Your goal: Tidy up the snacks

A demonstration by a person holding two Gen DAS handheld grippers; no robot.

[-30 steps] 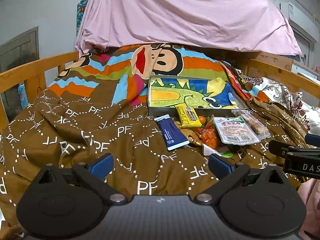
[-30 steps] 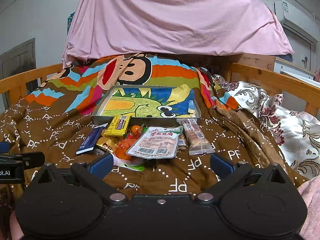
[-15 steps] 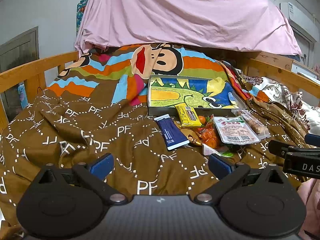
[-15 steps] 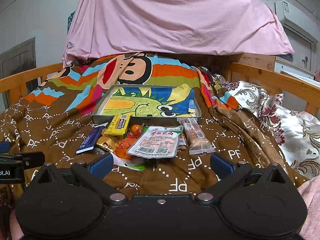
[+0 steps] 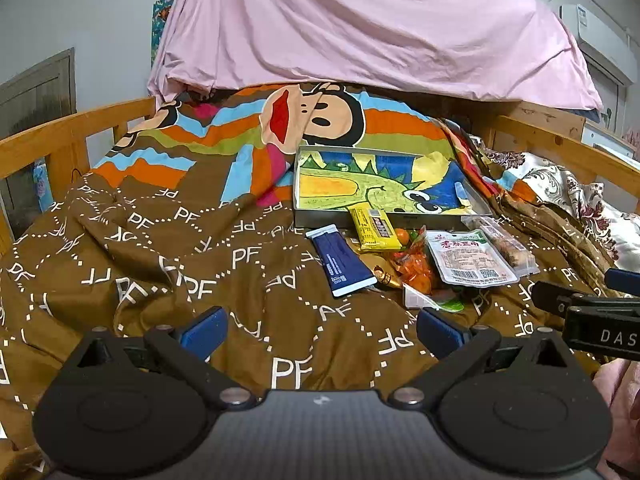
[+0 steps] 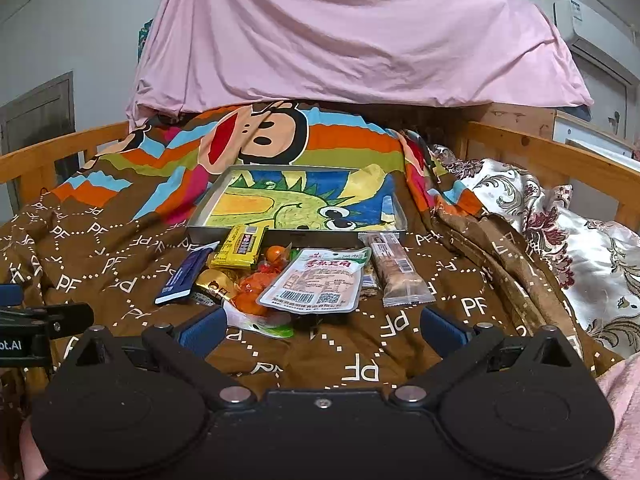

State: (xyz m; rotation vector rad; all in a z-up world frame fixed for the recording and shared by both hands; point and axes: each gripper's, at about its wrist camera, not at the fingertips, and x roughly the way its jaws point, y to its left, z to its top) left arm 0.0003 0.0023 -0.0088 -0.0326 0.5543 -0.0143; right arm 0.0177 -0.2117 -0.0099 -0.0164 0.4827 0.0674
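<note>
A: Where do the snacks lie?

B: They are bunched on the brown blanket [image 5: 168, 264] of the bed, just in front of the tray [image 6: 198, 227], which sits toward the head of the bed and has a dinosaur picture on its floor. Nothing lies inside the tray.

A: Which packets can be told apart?

B: A yellow bar [image 6: 240, 246] leans against the tray's near wall. To its left lies a dark blue packet [image 5: 342, 262], and in front of the bar a gold-wrapped piece [image 6: 214, 286]. An orange bag of candies [image 6: 250, 296] sits in the middle of the heap, with a white flat pouch [image 6: 316, 280] partly over it. A long clear-wrapped bar [image 6: 398, 270] lies just right of the pouch, and a green-and-white wrapper [image 6: 260, 326] pokes out nearest the cameras.

A: And the two tools?

B: The left gripper [image 5: 320, 330] hovers over bare blanket toward the foot of the bed, its blue-padded fingers [image 5: 204, 328] spread wide with nothing between them. The right gripper [image 6: 320, 330] hangs just short of the heap, its fingers [image 6: 442, 330] also wide apart and empty. Each tool shows at the edge of the other's view, side by side.

A: What frames the bed?

B: Wooden rails [image 5: 60, 136] run along both sides, and a pink sheet [image 6: 340, 32] hangs over the head end.
</note>
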